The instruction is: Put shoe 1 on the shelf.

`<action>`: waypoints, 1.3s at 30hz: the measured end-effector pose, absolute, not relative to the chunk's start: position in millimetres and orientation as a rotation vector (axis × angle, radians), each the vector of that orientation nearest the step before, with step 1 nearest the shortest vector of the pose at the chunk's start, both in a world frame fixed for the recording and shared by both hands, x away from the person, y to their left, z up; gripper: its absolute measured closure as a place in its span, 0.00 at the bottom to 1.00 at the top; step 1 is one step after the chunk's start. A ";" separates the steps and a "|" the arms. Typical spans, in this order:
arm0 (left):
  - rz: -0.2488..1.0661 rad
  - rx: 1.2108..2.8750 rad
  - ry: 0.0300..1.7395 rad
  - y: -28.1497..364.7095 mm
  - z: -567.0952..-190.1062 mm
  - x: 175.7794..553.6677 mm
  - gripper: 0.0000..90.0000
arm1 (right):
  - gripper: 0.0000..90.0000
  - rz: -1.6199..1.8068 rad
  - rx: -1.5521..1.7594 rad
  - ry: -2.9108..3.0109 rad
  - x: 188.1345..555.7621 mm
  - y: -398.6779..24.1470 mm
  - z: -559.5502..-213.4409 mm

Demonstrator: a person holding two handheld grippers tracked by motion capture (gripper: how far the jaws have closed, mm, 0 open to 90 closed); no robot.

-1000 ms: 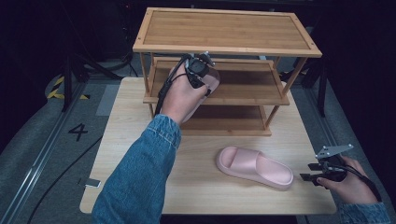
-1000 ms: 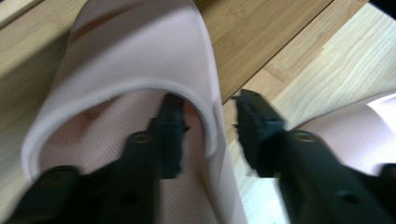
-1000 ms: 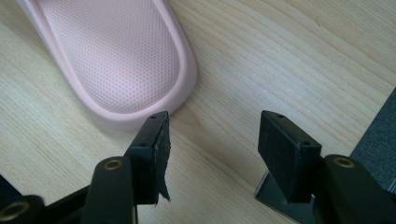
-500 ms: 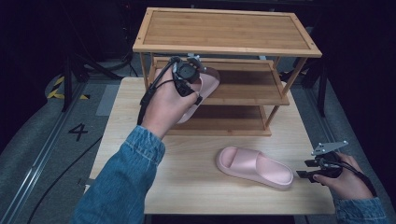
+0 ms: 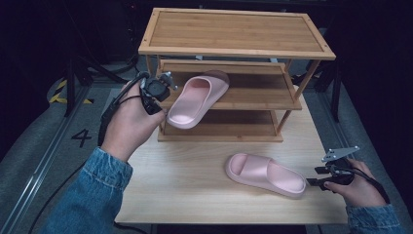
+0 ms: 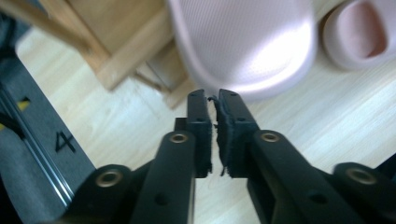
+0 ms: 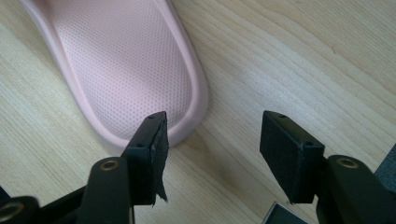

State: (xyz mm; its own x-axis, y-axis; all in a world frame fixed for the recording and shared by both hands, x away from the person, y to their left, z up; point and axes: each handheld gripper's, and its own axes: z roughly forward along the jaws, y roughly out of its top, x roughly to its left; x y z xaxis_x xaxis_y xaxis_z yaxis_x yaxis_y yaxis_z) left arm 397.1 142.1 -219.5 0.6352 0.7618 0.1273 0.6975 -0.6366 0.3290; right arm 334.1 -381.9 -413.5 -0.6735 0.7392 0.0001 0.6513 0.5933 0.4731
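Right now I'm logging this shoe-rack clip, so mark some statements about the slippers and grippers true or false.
1. One pink slipper lies on the rack's middle shelf, its heel overhanging the front edge. True.
2. The left gripper grips that slipper. False: its jaws are shut on nothing, just short of the heel.
3. The second slipper sits on the top shelf. False: it lies on the table.
4. The right gripper is open beside the second slipper's heel. True.
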 end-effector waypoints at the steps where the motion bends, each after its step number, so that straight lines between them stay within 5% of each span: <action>1: 0.373 2.609 1.187 142.1 -219.5 397.1 0.97 | 0.48 0.660 1.159 2.625 334.1 -381.9 -413.5; 14: 0.226 2.614 1.214 155.1 -261.6 412.2 0.99 | 0.47 0.656 1.162 2.643 331.5 -382.6 -418.1; 39: 0.193 2.666 0.941 71.0 -257.6 402.3 0.96 | 0.46 0.670 1.154 2.664 329.8 -383.0 -419.4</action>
